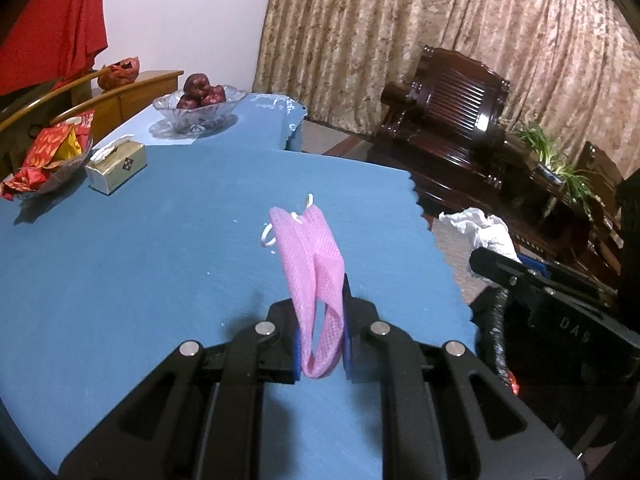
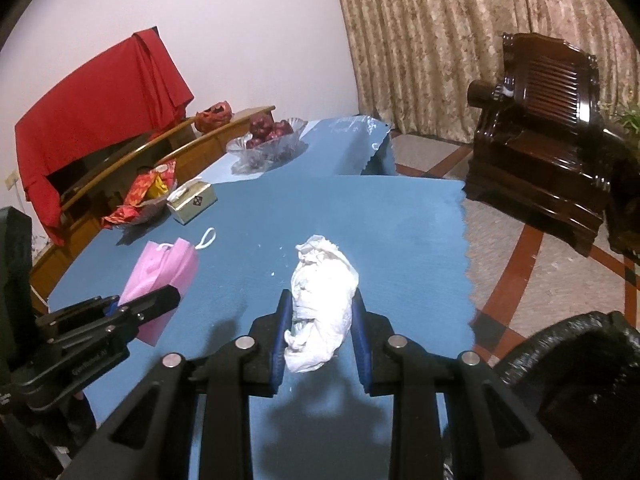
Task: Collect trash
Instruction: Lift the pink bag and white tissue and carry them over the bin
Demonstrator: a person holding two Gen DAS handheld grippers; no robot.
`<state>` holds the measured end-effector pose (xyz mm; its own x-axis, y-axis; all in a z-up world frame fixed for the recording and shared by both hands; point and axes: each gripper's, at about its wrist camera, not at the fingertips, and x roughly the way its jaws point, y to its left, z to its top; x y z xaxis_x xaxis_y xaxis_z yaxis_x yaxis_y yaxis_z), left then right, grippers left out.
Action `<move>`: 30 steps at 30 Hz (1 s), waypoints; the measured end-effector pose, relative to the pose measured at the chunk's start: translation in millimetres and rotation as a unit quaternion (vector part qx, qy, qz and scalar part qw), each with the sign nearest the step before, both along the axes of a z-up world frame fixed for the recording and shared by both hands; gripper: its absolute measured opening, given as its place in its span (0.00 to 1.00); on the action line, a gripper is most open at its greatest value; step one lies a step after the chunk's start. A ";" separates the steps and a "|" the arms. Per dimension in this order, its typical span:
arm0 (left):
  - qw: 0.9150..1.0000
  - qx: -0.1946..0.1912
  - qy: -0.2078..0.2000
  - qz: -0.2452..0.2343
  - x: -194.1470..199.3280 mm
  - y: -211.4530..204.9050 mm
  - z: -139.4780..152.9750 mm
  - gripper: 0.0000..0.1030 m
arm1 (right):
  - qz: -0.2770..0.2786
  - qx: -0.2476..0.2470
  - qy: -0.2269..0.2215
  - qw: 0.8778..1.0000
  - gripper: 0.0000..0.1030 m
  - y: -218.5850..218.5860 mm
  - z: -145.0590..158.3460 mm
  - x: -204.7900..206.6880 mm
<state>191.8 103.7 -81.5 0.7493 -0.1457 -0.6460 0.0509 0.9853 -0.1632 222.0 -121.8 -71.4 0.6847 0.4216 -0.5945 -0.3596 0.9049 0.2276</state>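
We had both grippers loaded and clear of the table (image 1: 120,260). Left gripper (image 1: 322,336) was clamped on the pink face mask (image 1: 310,256): the mask stood folded between the blue pads, its white ear loops (image 1: 268,236) sticking out at the far end, nothing of it touching the blue tablecloth. In the right wrist view the same mask (image 2: 160,280) showed at lower left, hanging from the left gripper's jaws.

Right gripper (image 2: 320,340) was closed on the crumpled white tissue wad (image 2: 320,300), pads pressing both its sides, the wad lifted off the cloth with its shadow below. In the left wrist view the wad (image 1: 480,228) sat past the table's scalloped edge, over the floor side.

A few white crumbs (image 2: 276,270) were left on the cloth. Further back on the table: tissue box (image 1: 116,166), dish of red wrappers (image 1: 44,160), glass bowl of dark red fruit (image 1: 200,104). Dark wooden armchair (image 2: 552,140) stood off to the right, by the curtain (image 1: 440,20).
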 end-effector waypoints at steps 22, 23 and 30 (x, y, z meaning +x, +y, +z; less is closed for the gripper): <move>0.997 0.000 -0.035 -0.070 -79.7 -66.8 36.6 0.13 | -0.030 -0.021 -0.057 0.998 0.27 -63.3 47.5 -102.2; 0.997 0.001 -0.037 -0.074 -82.6 -71.1 38.2 0.13 | -0.032 -0.021 -0.058 0.998 0.27 -66.9 48.5 -105.7; 0.994 0.000 -0.046 -0.097 -95.8 -96.8 44.5 0.13 | -0.056 -0.025 -0.068 0.996 0.27 -92.6 51.7 -128.3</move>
